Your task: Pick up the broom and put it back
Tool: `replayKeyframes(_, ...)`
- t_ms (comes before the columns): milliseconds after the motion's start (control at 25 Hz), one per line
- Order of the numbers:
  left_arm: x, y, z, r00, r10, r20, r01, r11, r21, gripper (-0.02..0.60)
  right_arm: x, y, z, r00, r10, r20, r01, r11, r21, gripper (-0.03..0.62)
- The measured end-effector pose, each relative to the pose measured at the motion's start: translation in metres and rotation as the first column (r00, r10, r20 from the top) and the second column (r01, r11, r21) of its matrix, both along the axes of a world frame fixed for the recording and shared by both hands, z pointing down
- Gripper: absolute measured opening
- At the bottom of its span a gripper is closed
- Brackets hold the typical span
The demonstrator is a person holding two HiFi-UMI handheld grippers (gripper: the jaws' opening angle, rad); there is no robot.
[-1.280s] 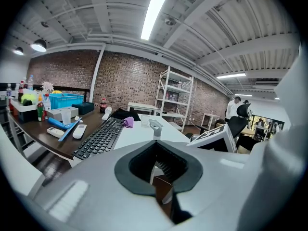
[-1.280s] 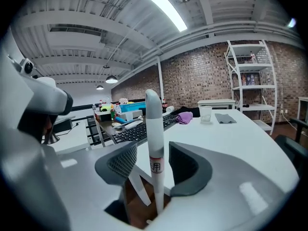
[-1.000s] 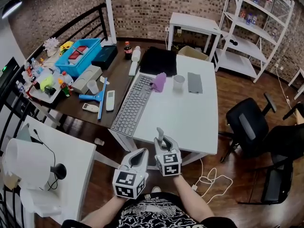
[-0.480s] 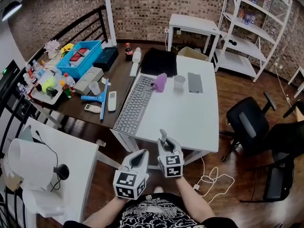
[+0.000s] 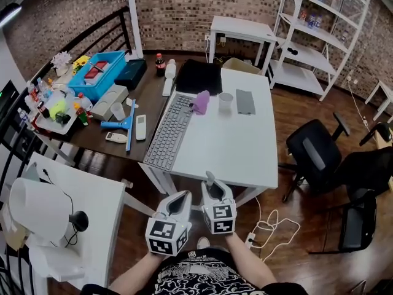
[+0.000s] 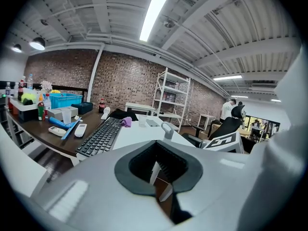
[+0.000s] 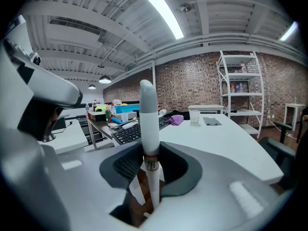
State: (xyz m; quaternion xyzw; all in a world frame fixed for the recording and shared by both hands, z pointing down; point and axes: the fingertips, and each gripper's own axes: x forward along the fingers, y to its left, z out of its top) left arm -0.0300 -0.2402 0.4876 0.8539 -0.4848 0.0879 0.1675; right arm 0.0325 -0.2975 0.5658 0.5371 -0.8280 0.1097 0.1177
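Note:
A grey-white broom handle stands upright between the jaws of my right gripper, which is shut on it. In the head view its tip pokes up out of the right gripper near the front edge of the white table. The rest of the broom is hidden below the grippers. From the left gripper view the handle's looped top shows to the right. My left gripper hangs just left of the right one, open, nothing between its jaws.
A long keyboard, purple cloth and cup lie on the white table. The dark table to the left holds a blue squeegee and blue bin. A black chair stands right, cables lie on the floor.
My right gripper has drifted a little toward the table's front edge with the broom handle still in it. The left gripper has hardly moved.

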Motion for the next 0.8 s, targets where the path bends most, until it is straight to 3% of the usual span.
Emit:
replayKeyframes(320,-0.004,0.014,-0.01,1.0,0.016,-0.021,-0.015,1.0,0.013,0.005,0.0,0.025,-0.041,0.999,0.019,0.028,-0.02,0.998,0.053,0.097)
replayKeyframes(800,-0.011,0.035,-0.039,0.999,0.039,-0.029,-0.036,0.994,0.102,0.005,-0.006,0.075,-0.123,0.999,0.02,0.036,-0.026,0.985,0.17,0.097)
